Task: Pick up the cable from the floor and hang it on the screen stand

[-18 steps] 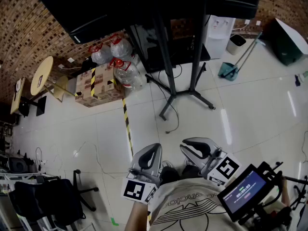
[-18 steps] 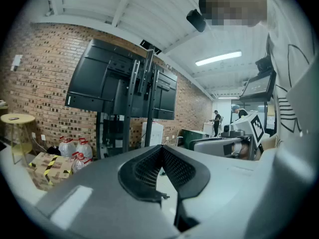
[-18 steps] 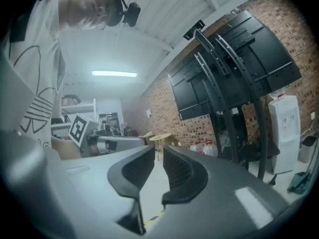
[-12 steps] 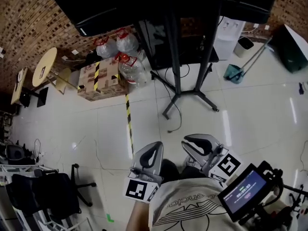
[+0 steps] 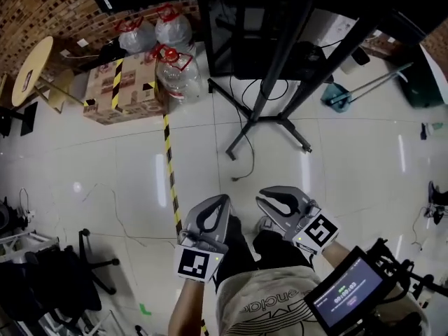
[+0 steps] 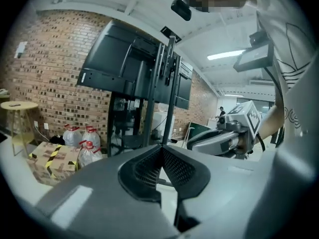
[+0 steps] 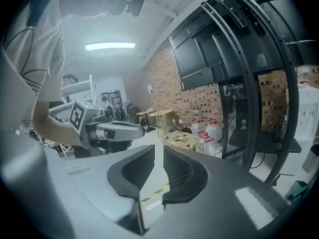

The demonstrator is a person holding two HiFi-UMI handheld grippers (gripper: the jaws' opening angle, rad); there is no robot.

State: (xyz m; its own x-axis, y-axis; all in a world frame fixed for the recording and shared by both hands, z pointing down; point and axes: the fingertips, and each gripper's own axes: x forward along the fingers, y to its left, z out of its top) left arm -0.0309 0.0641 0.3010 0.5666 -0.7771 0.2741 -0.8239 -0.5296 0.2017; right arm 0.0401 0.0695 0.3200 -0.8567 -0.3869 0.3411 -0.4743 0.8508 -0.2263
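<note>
Closed cardboard box (image 5: 115,89), contents hidden, far left. Cable (image 5: 250,158) is laid near-to-far below screen stand (image 5: 269,96). Left gripper (image 5: 221,200) is clenched empty; right gripper (image 5: 263,196) is held slightly parted, empty.

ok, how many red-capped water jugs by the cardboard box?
3. The left jug and middle jug stand side by side behind the cardboard box; the third jug is at the box's right corner, near the screen stand. Another may hide behind it.
</note>
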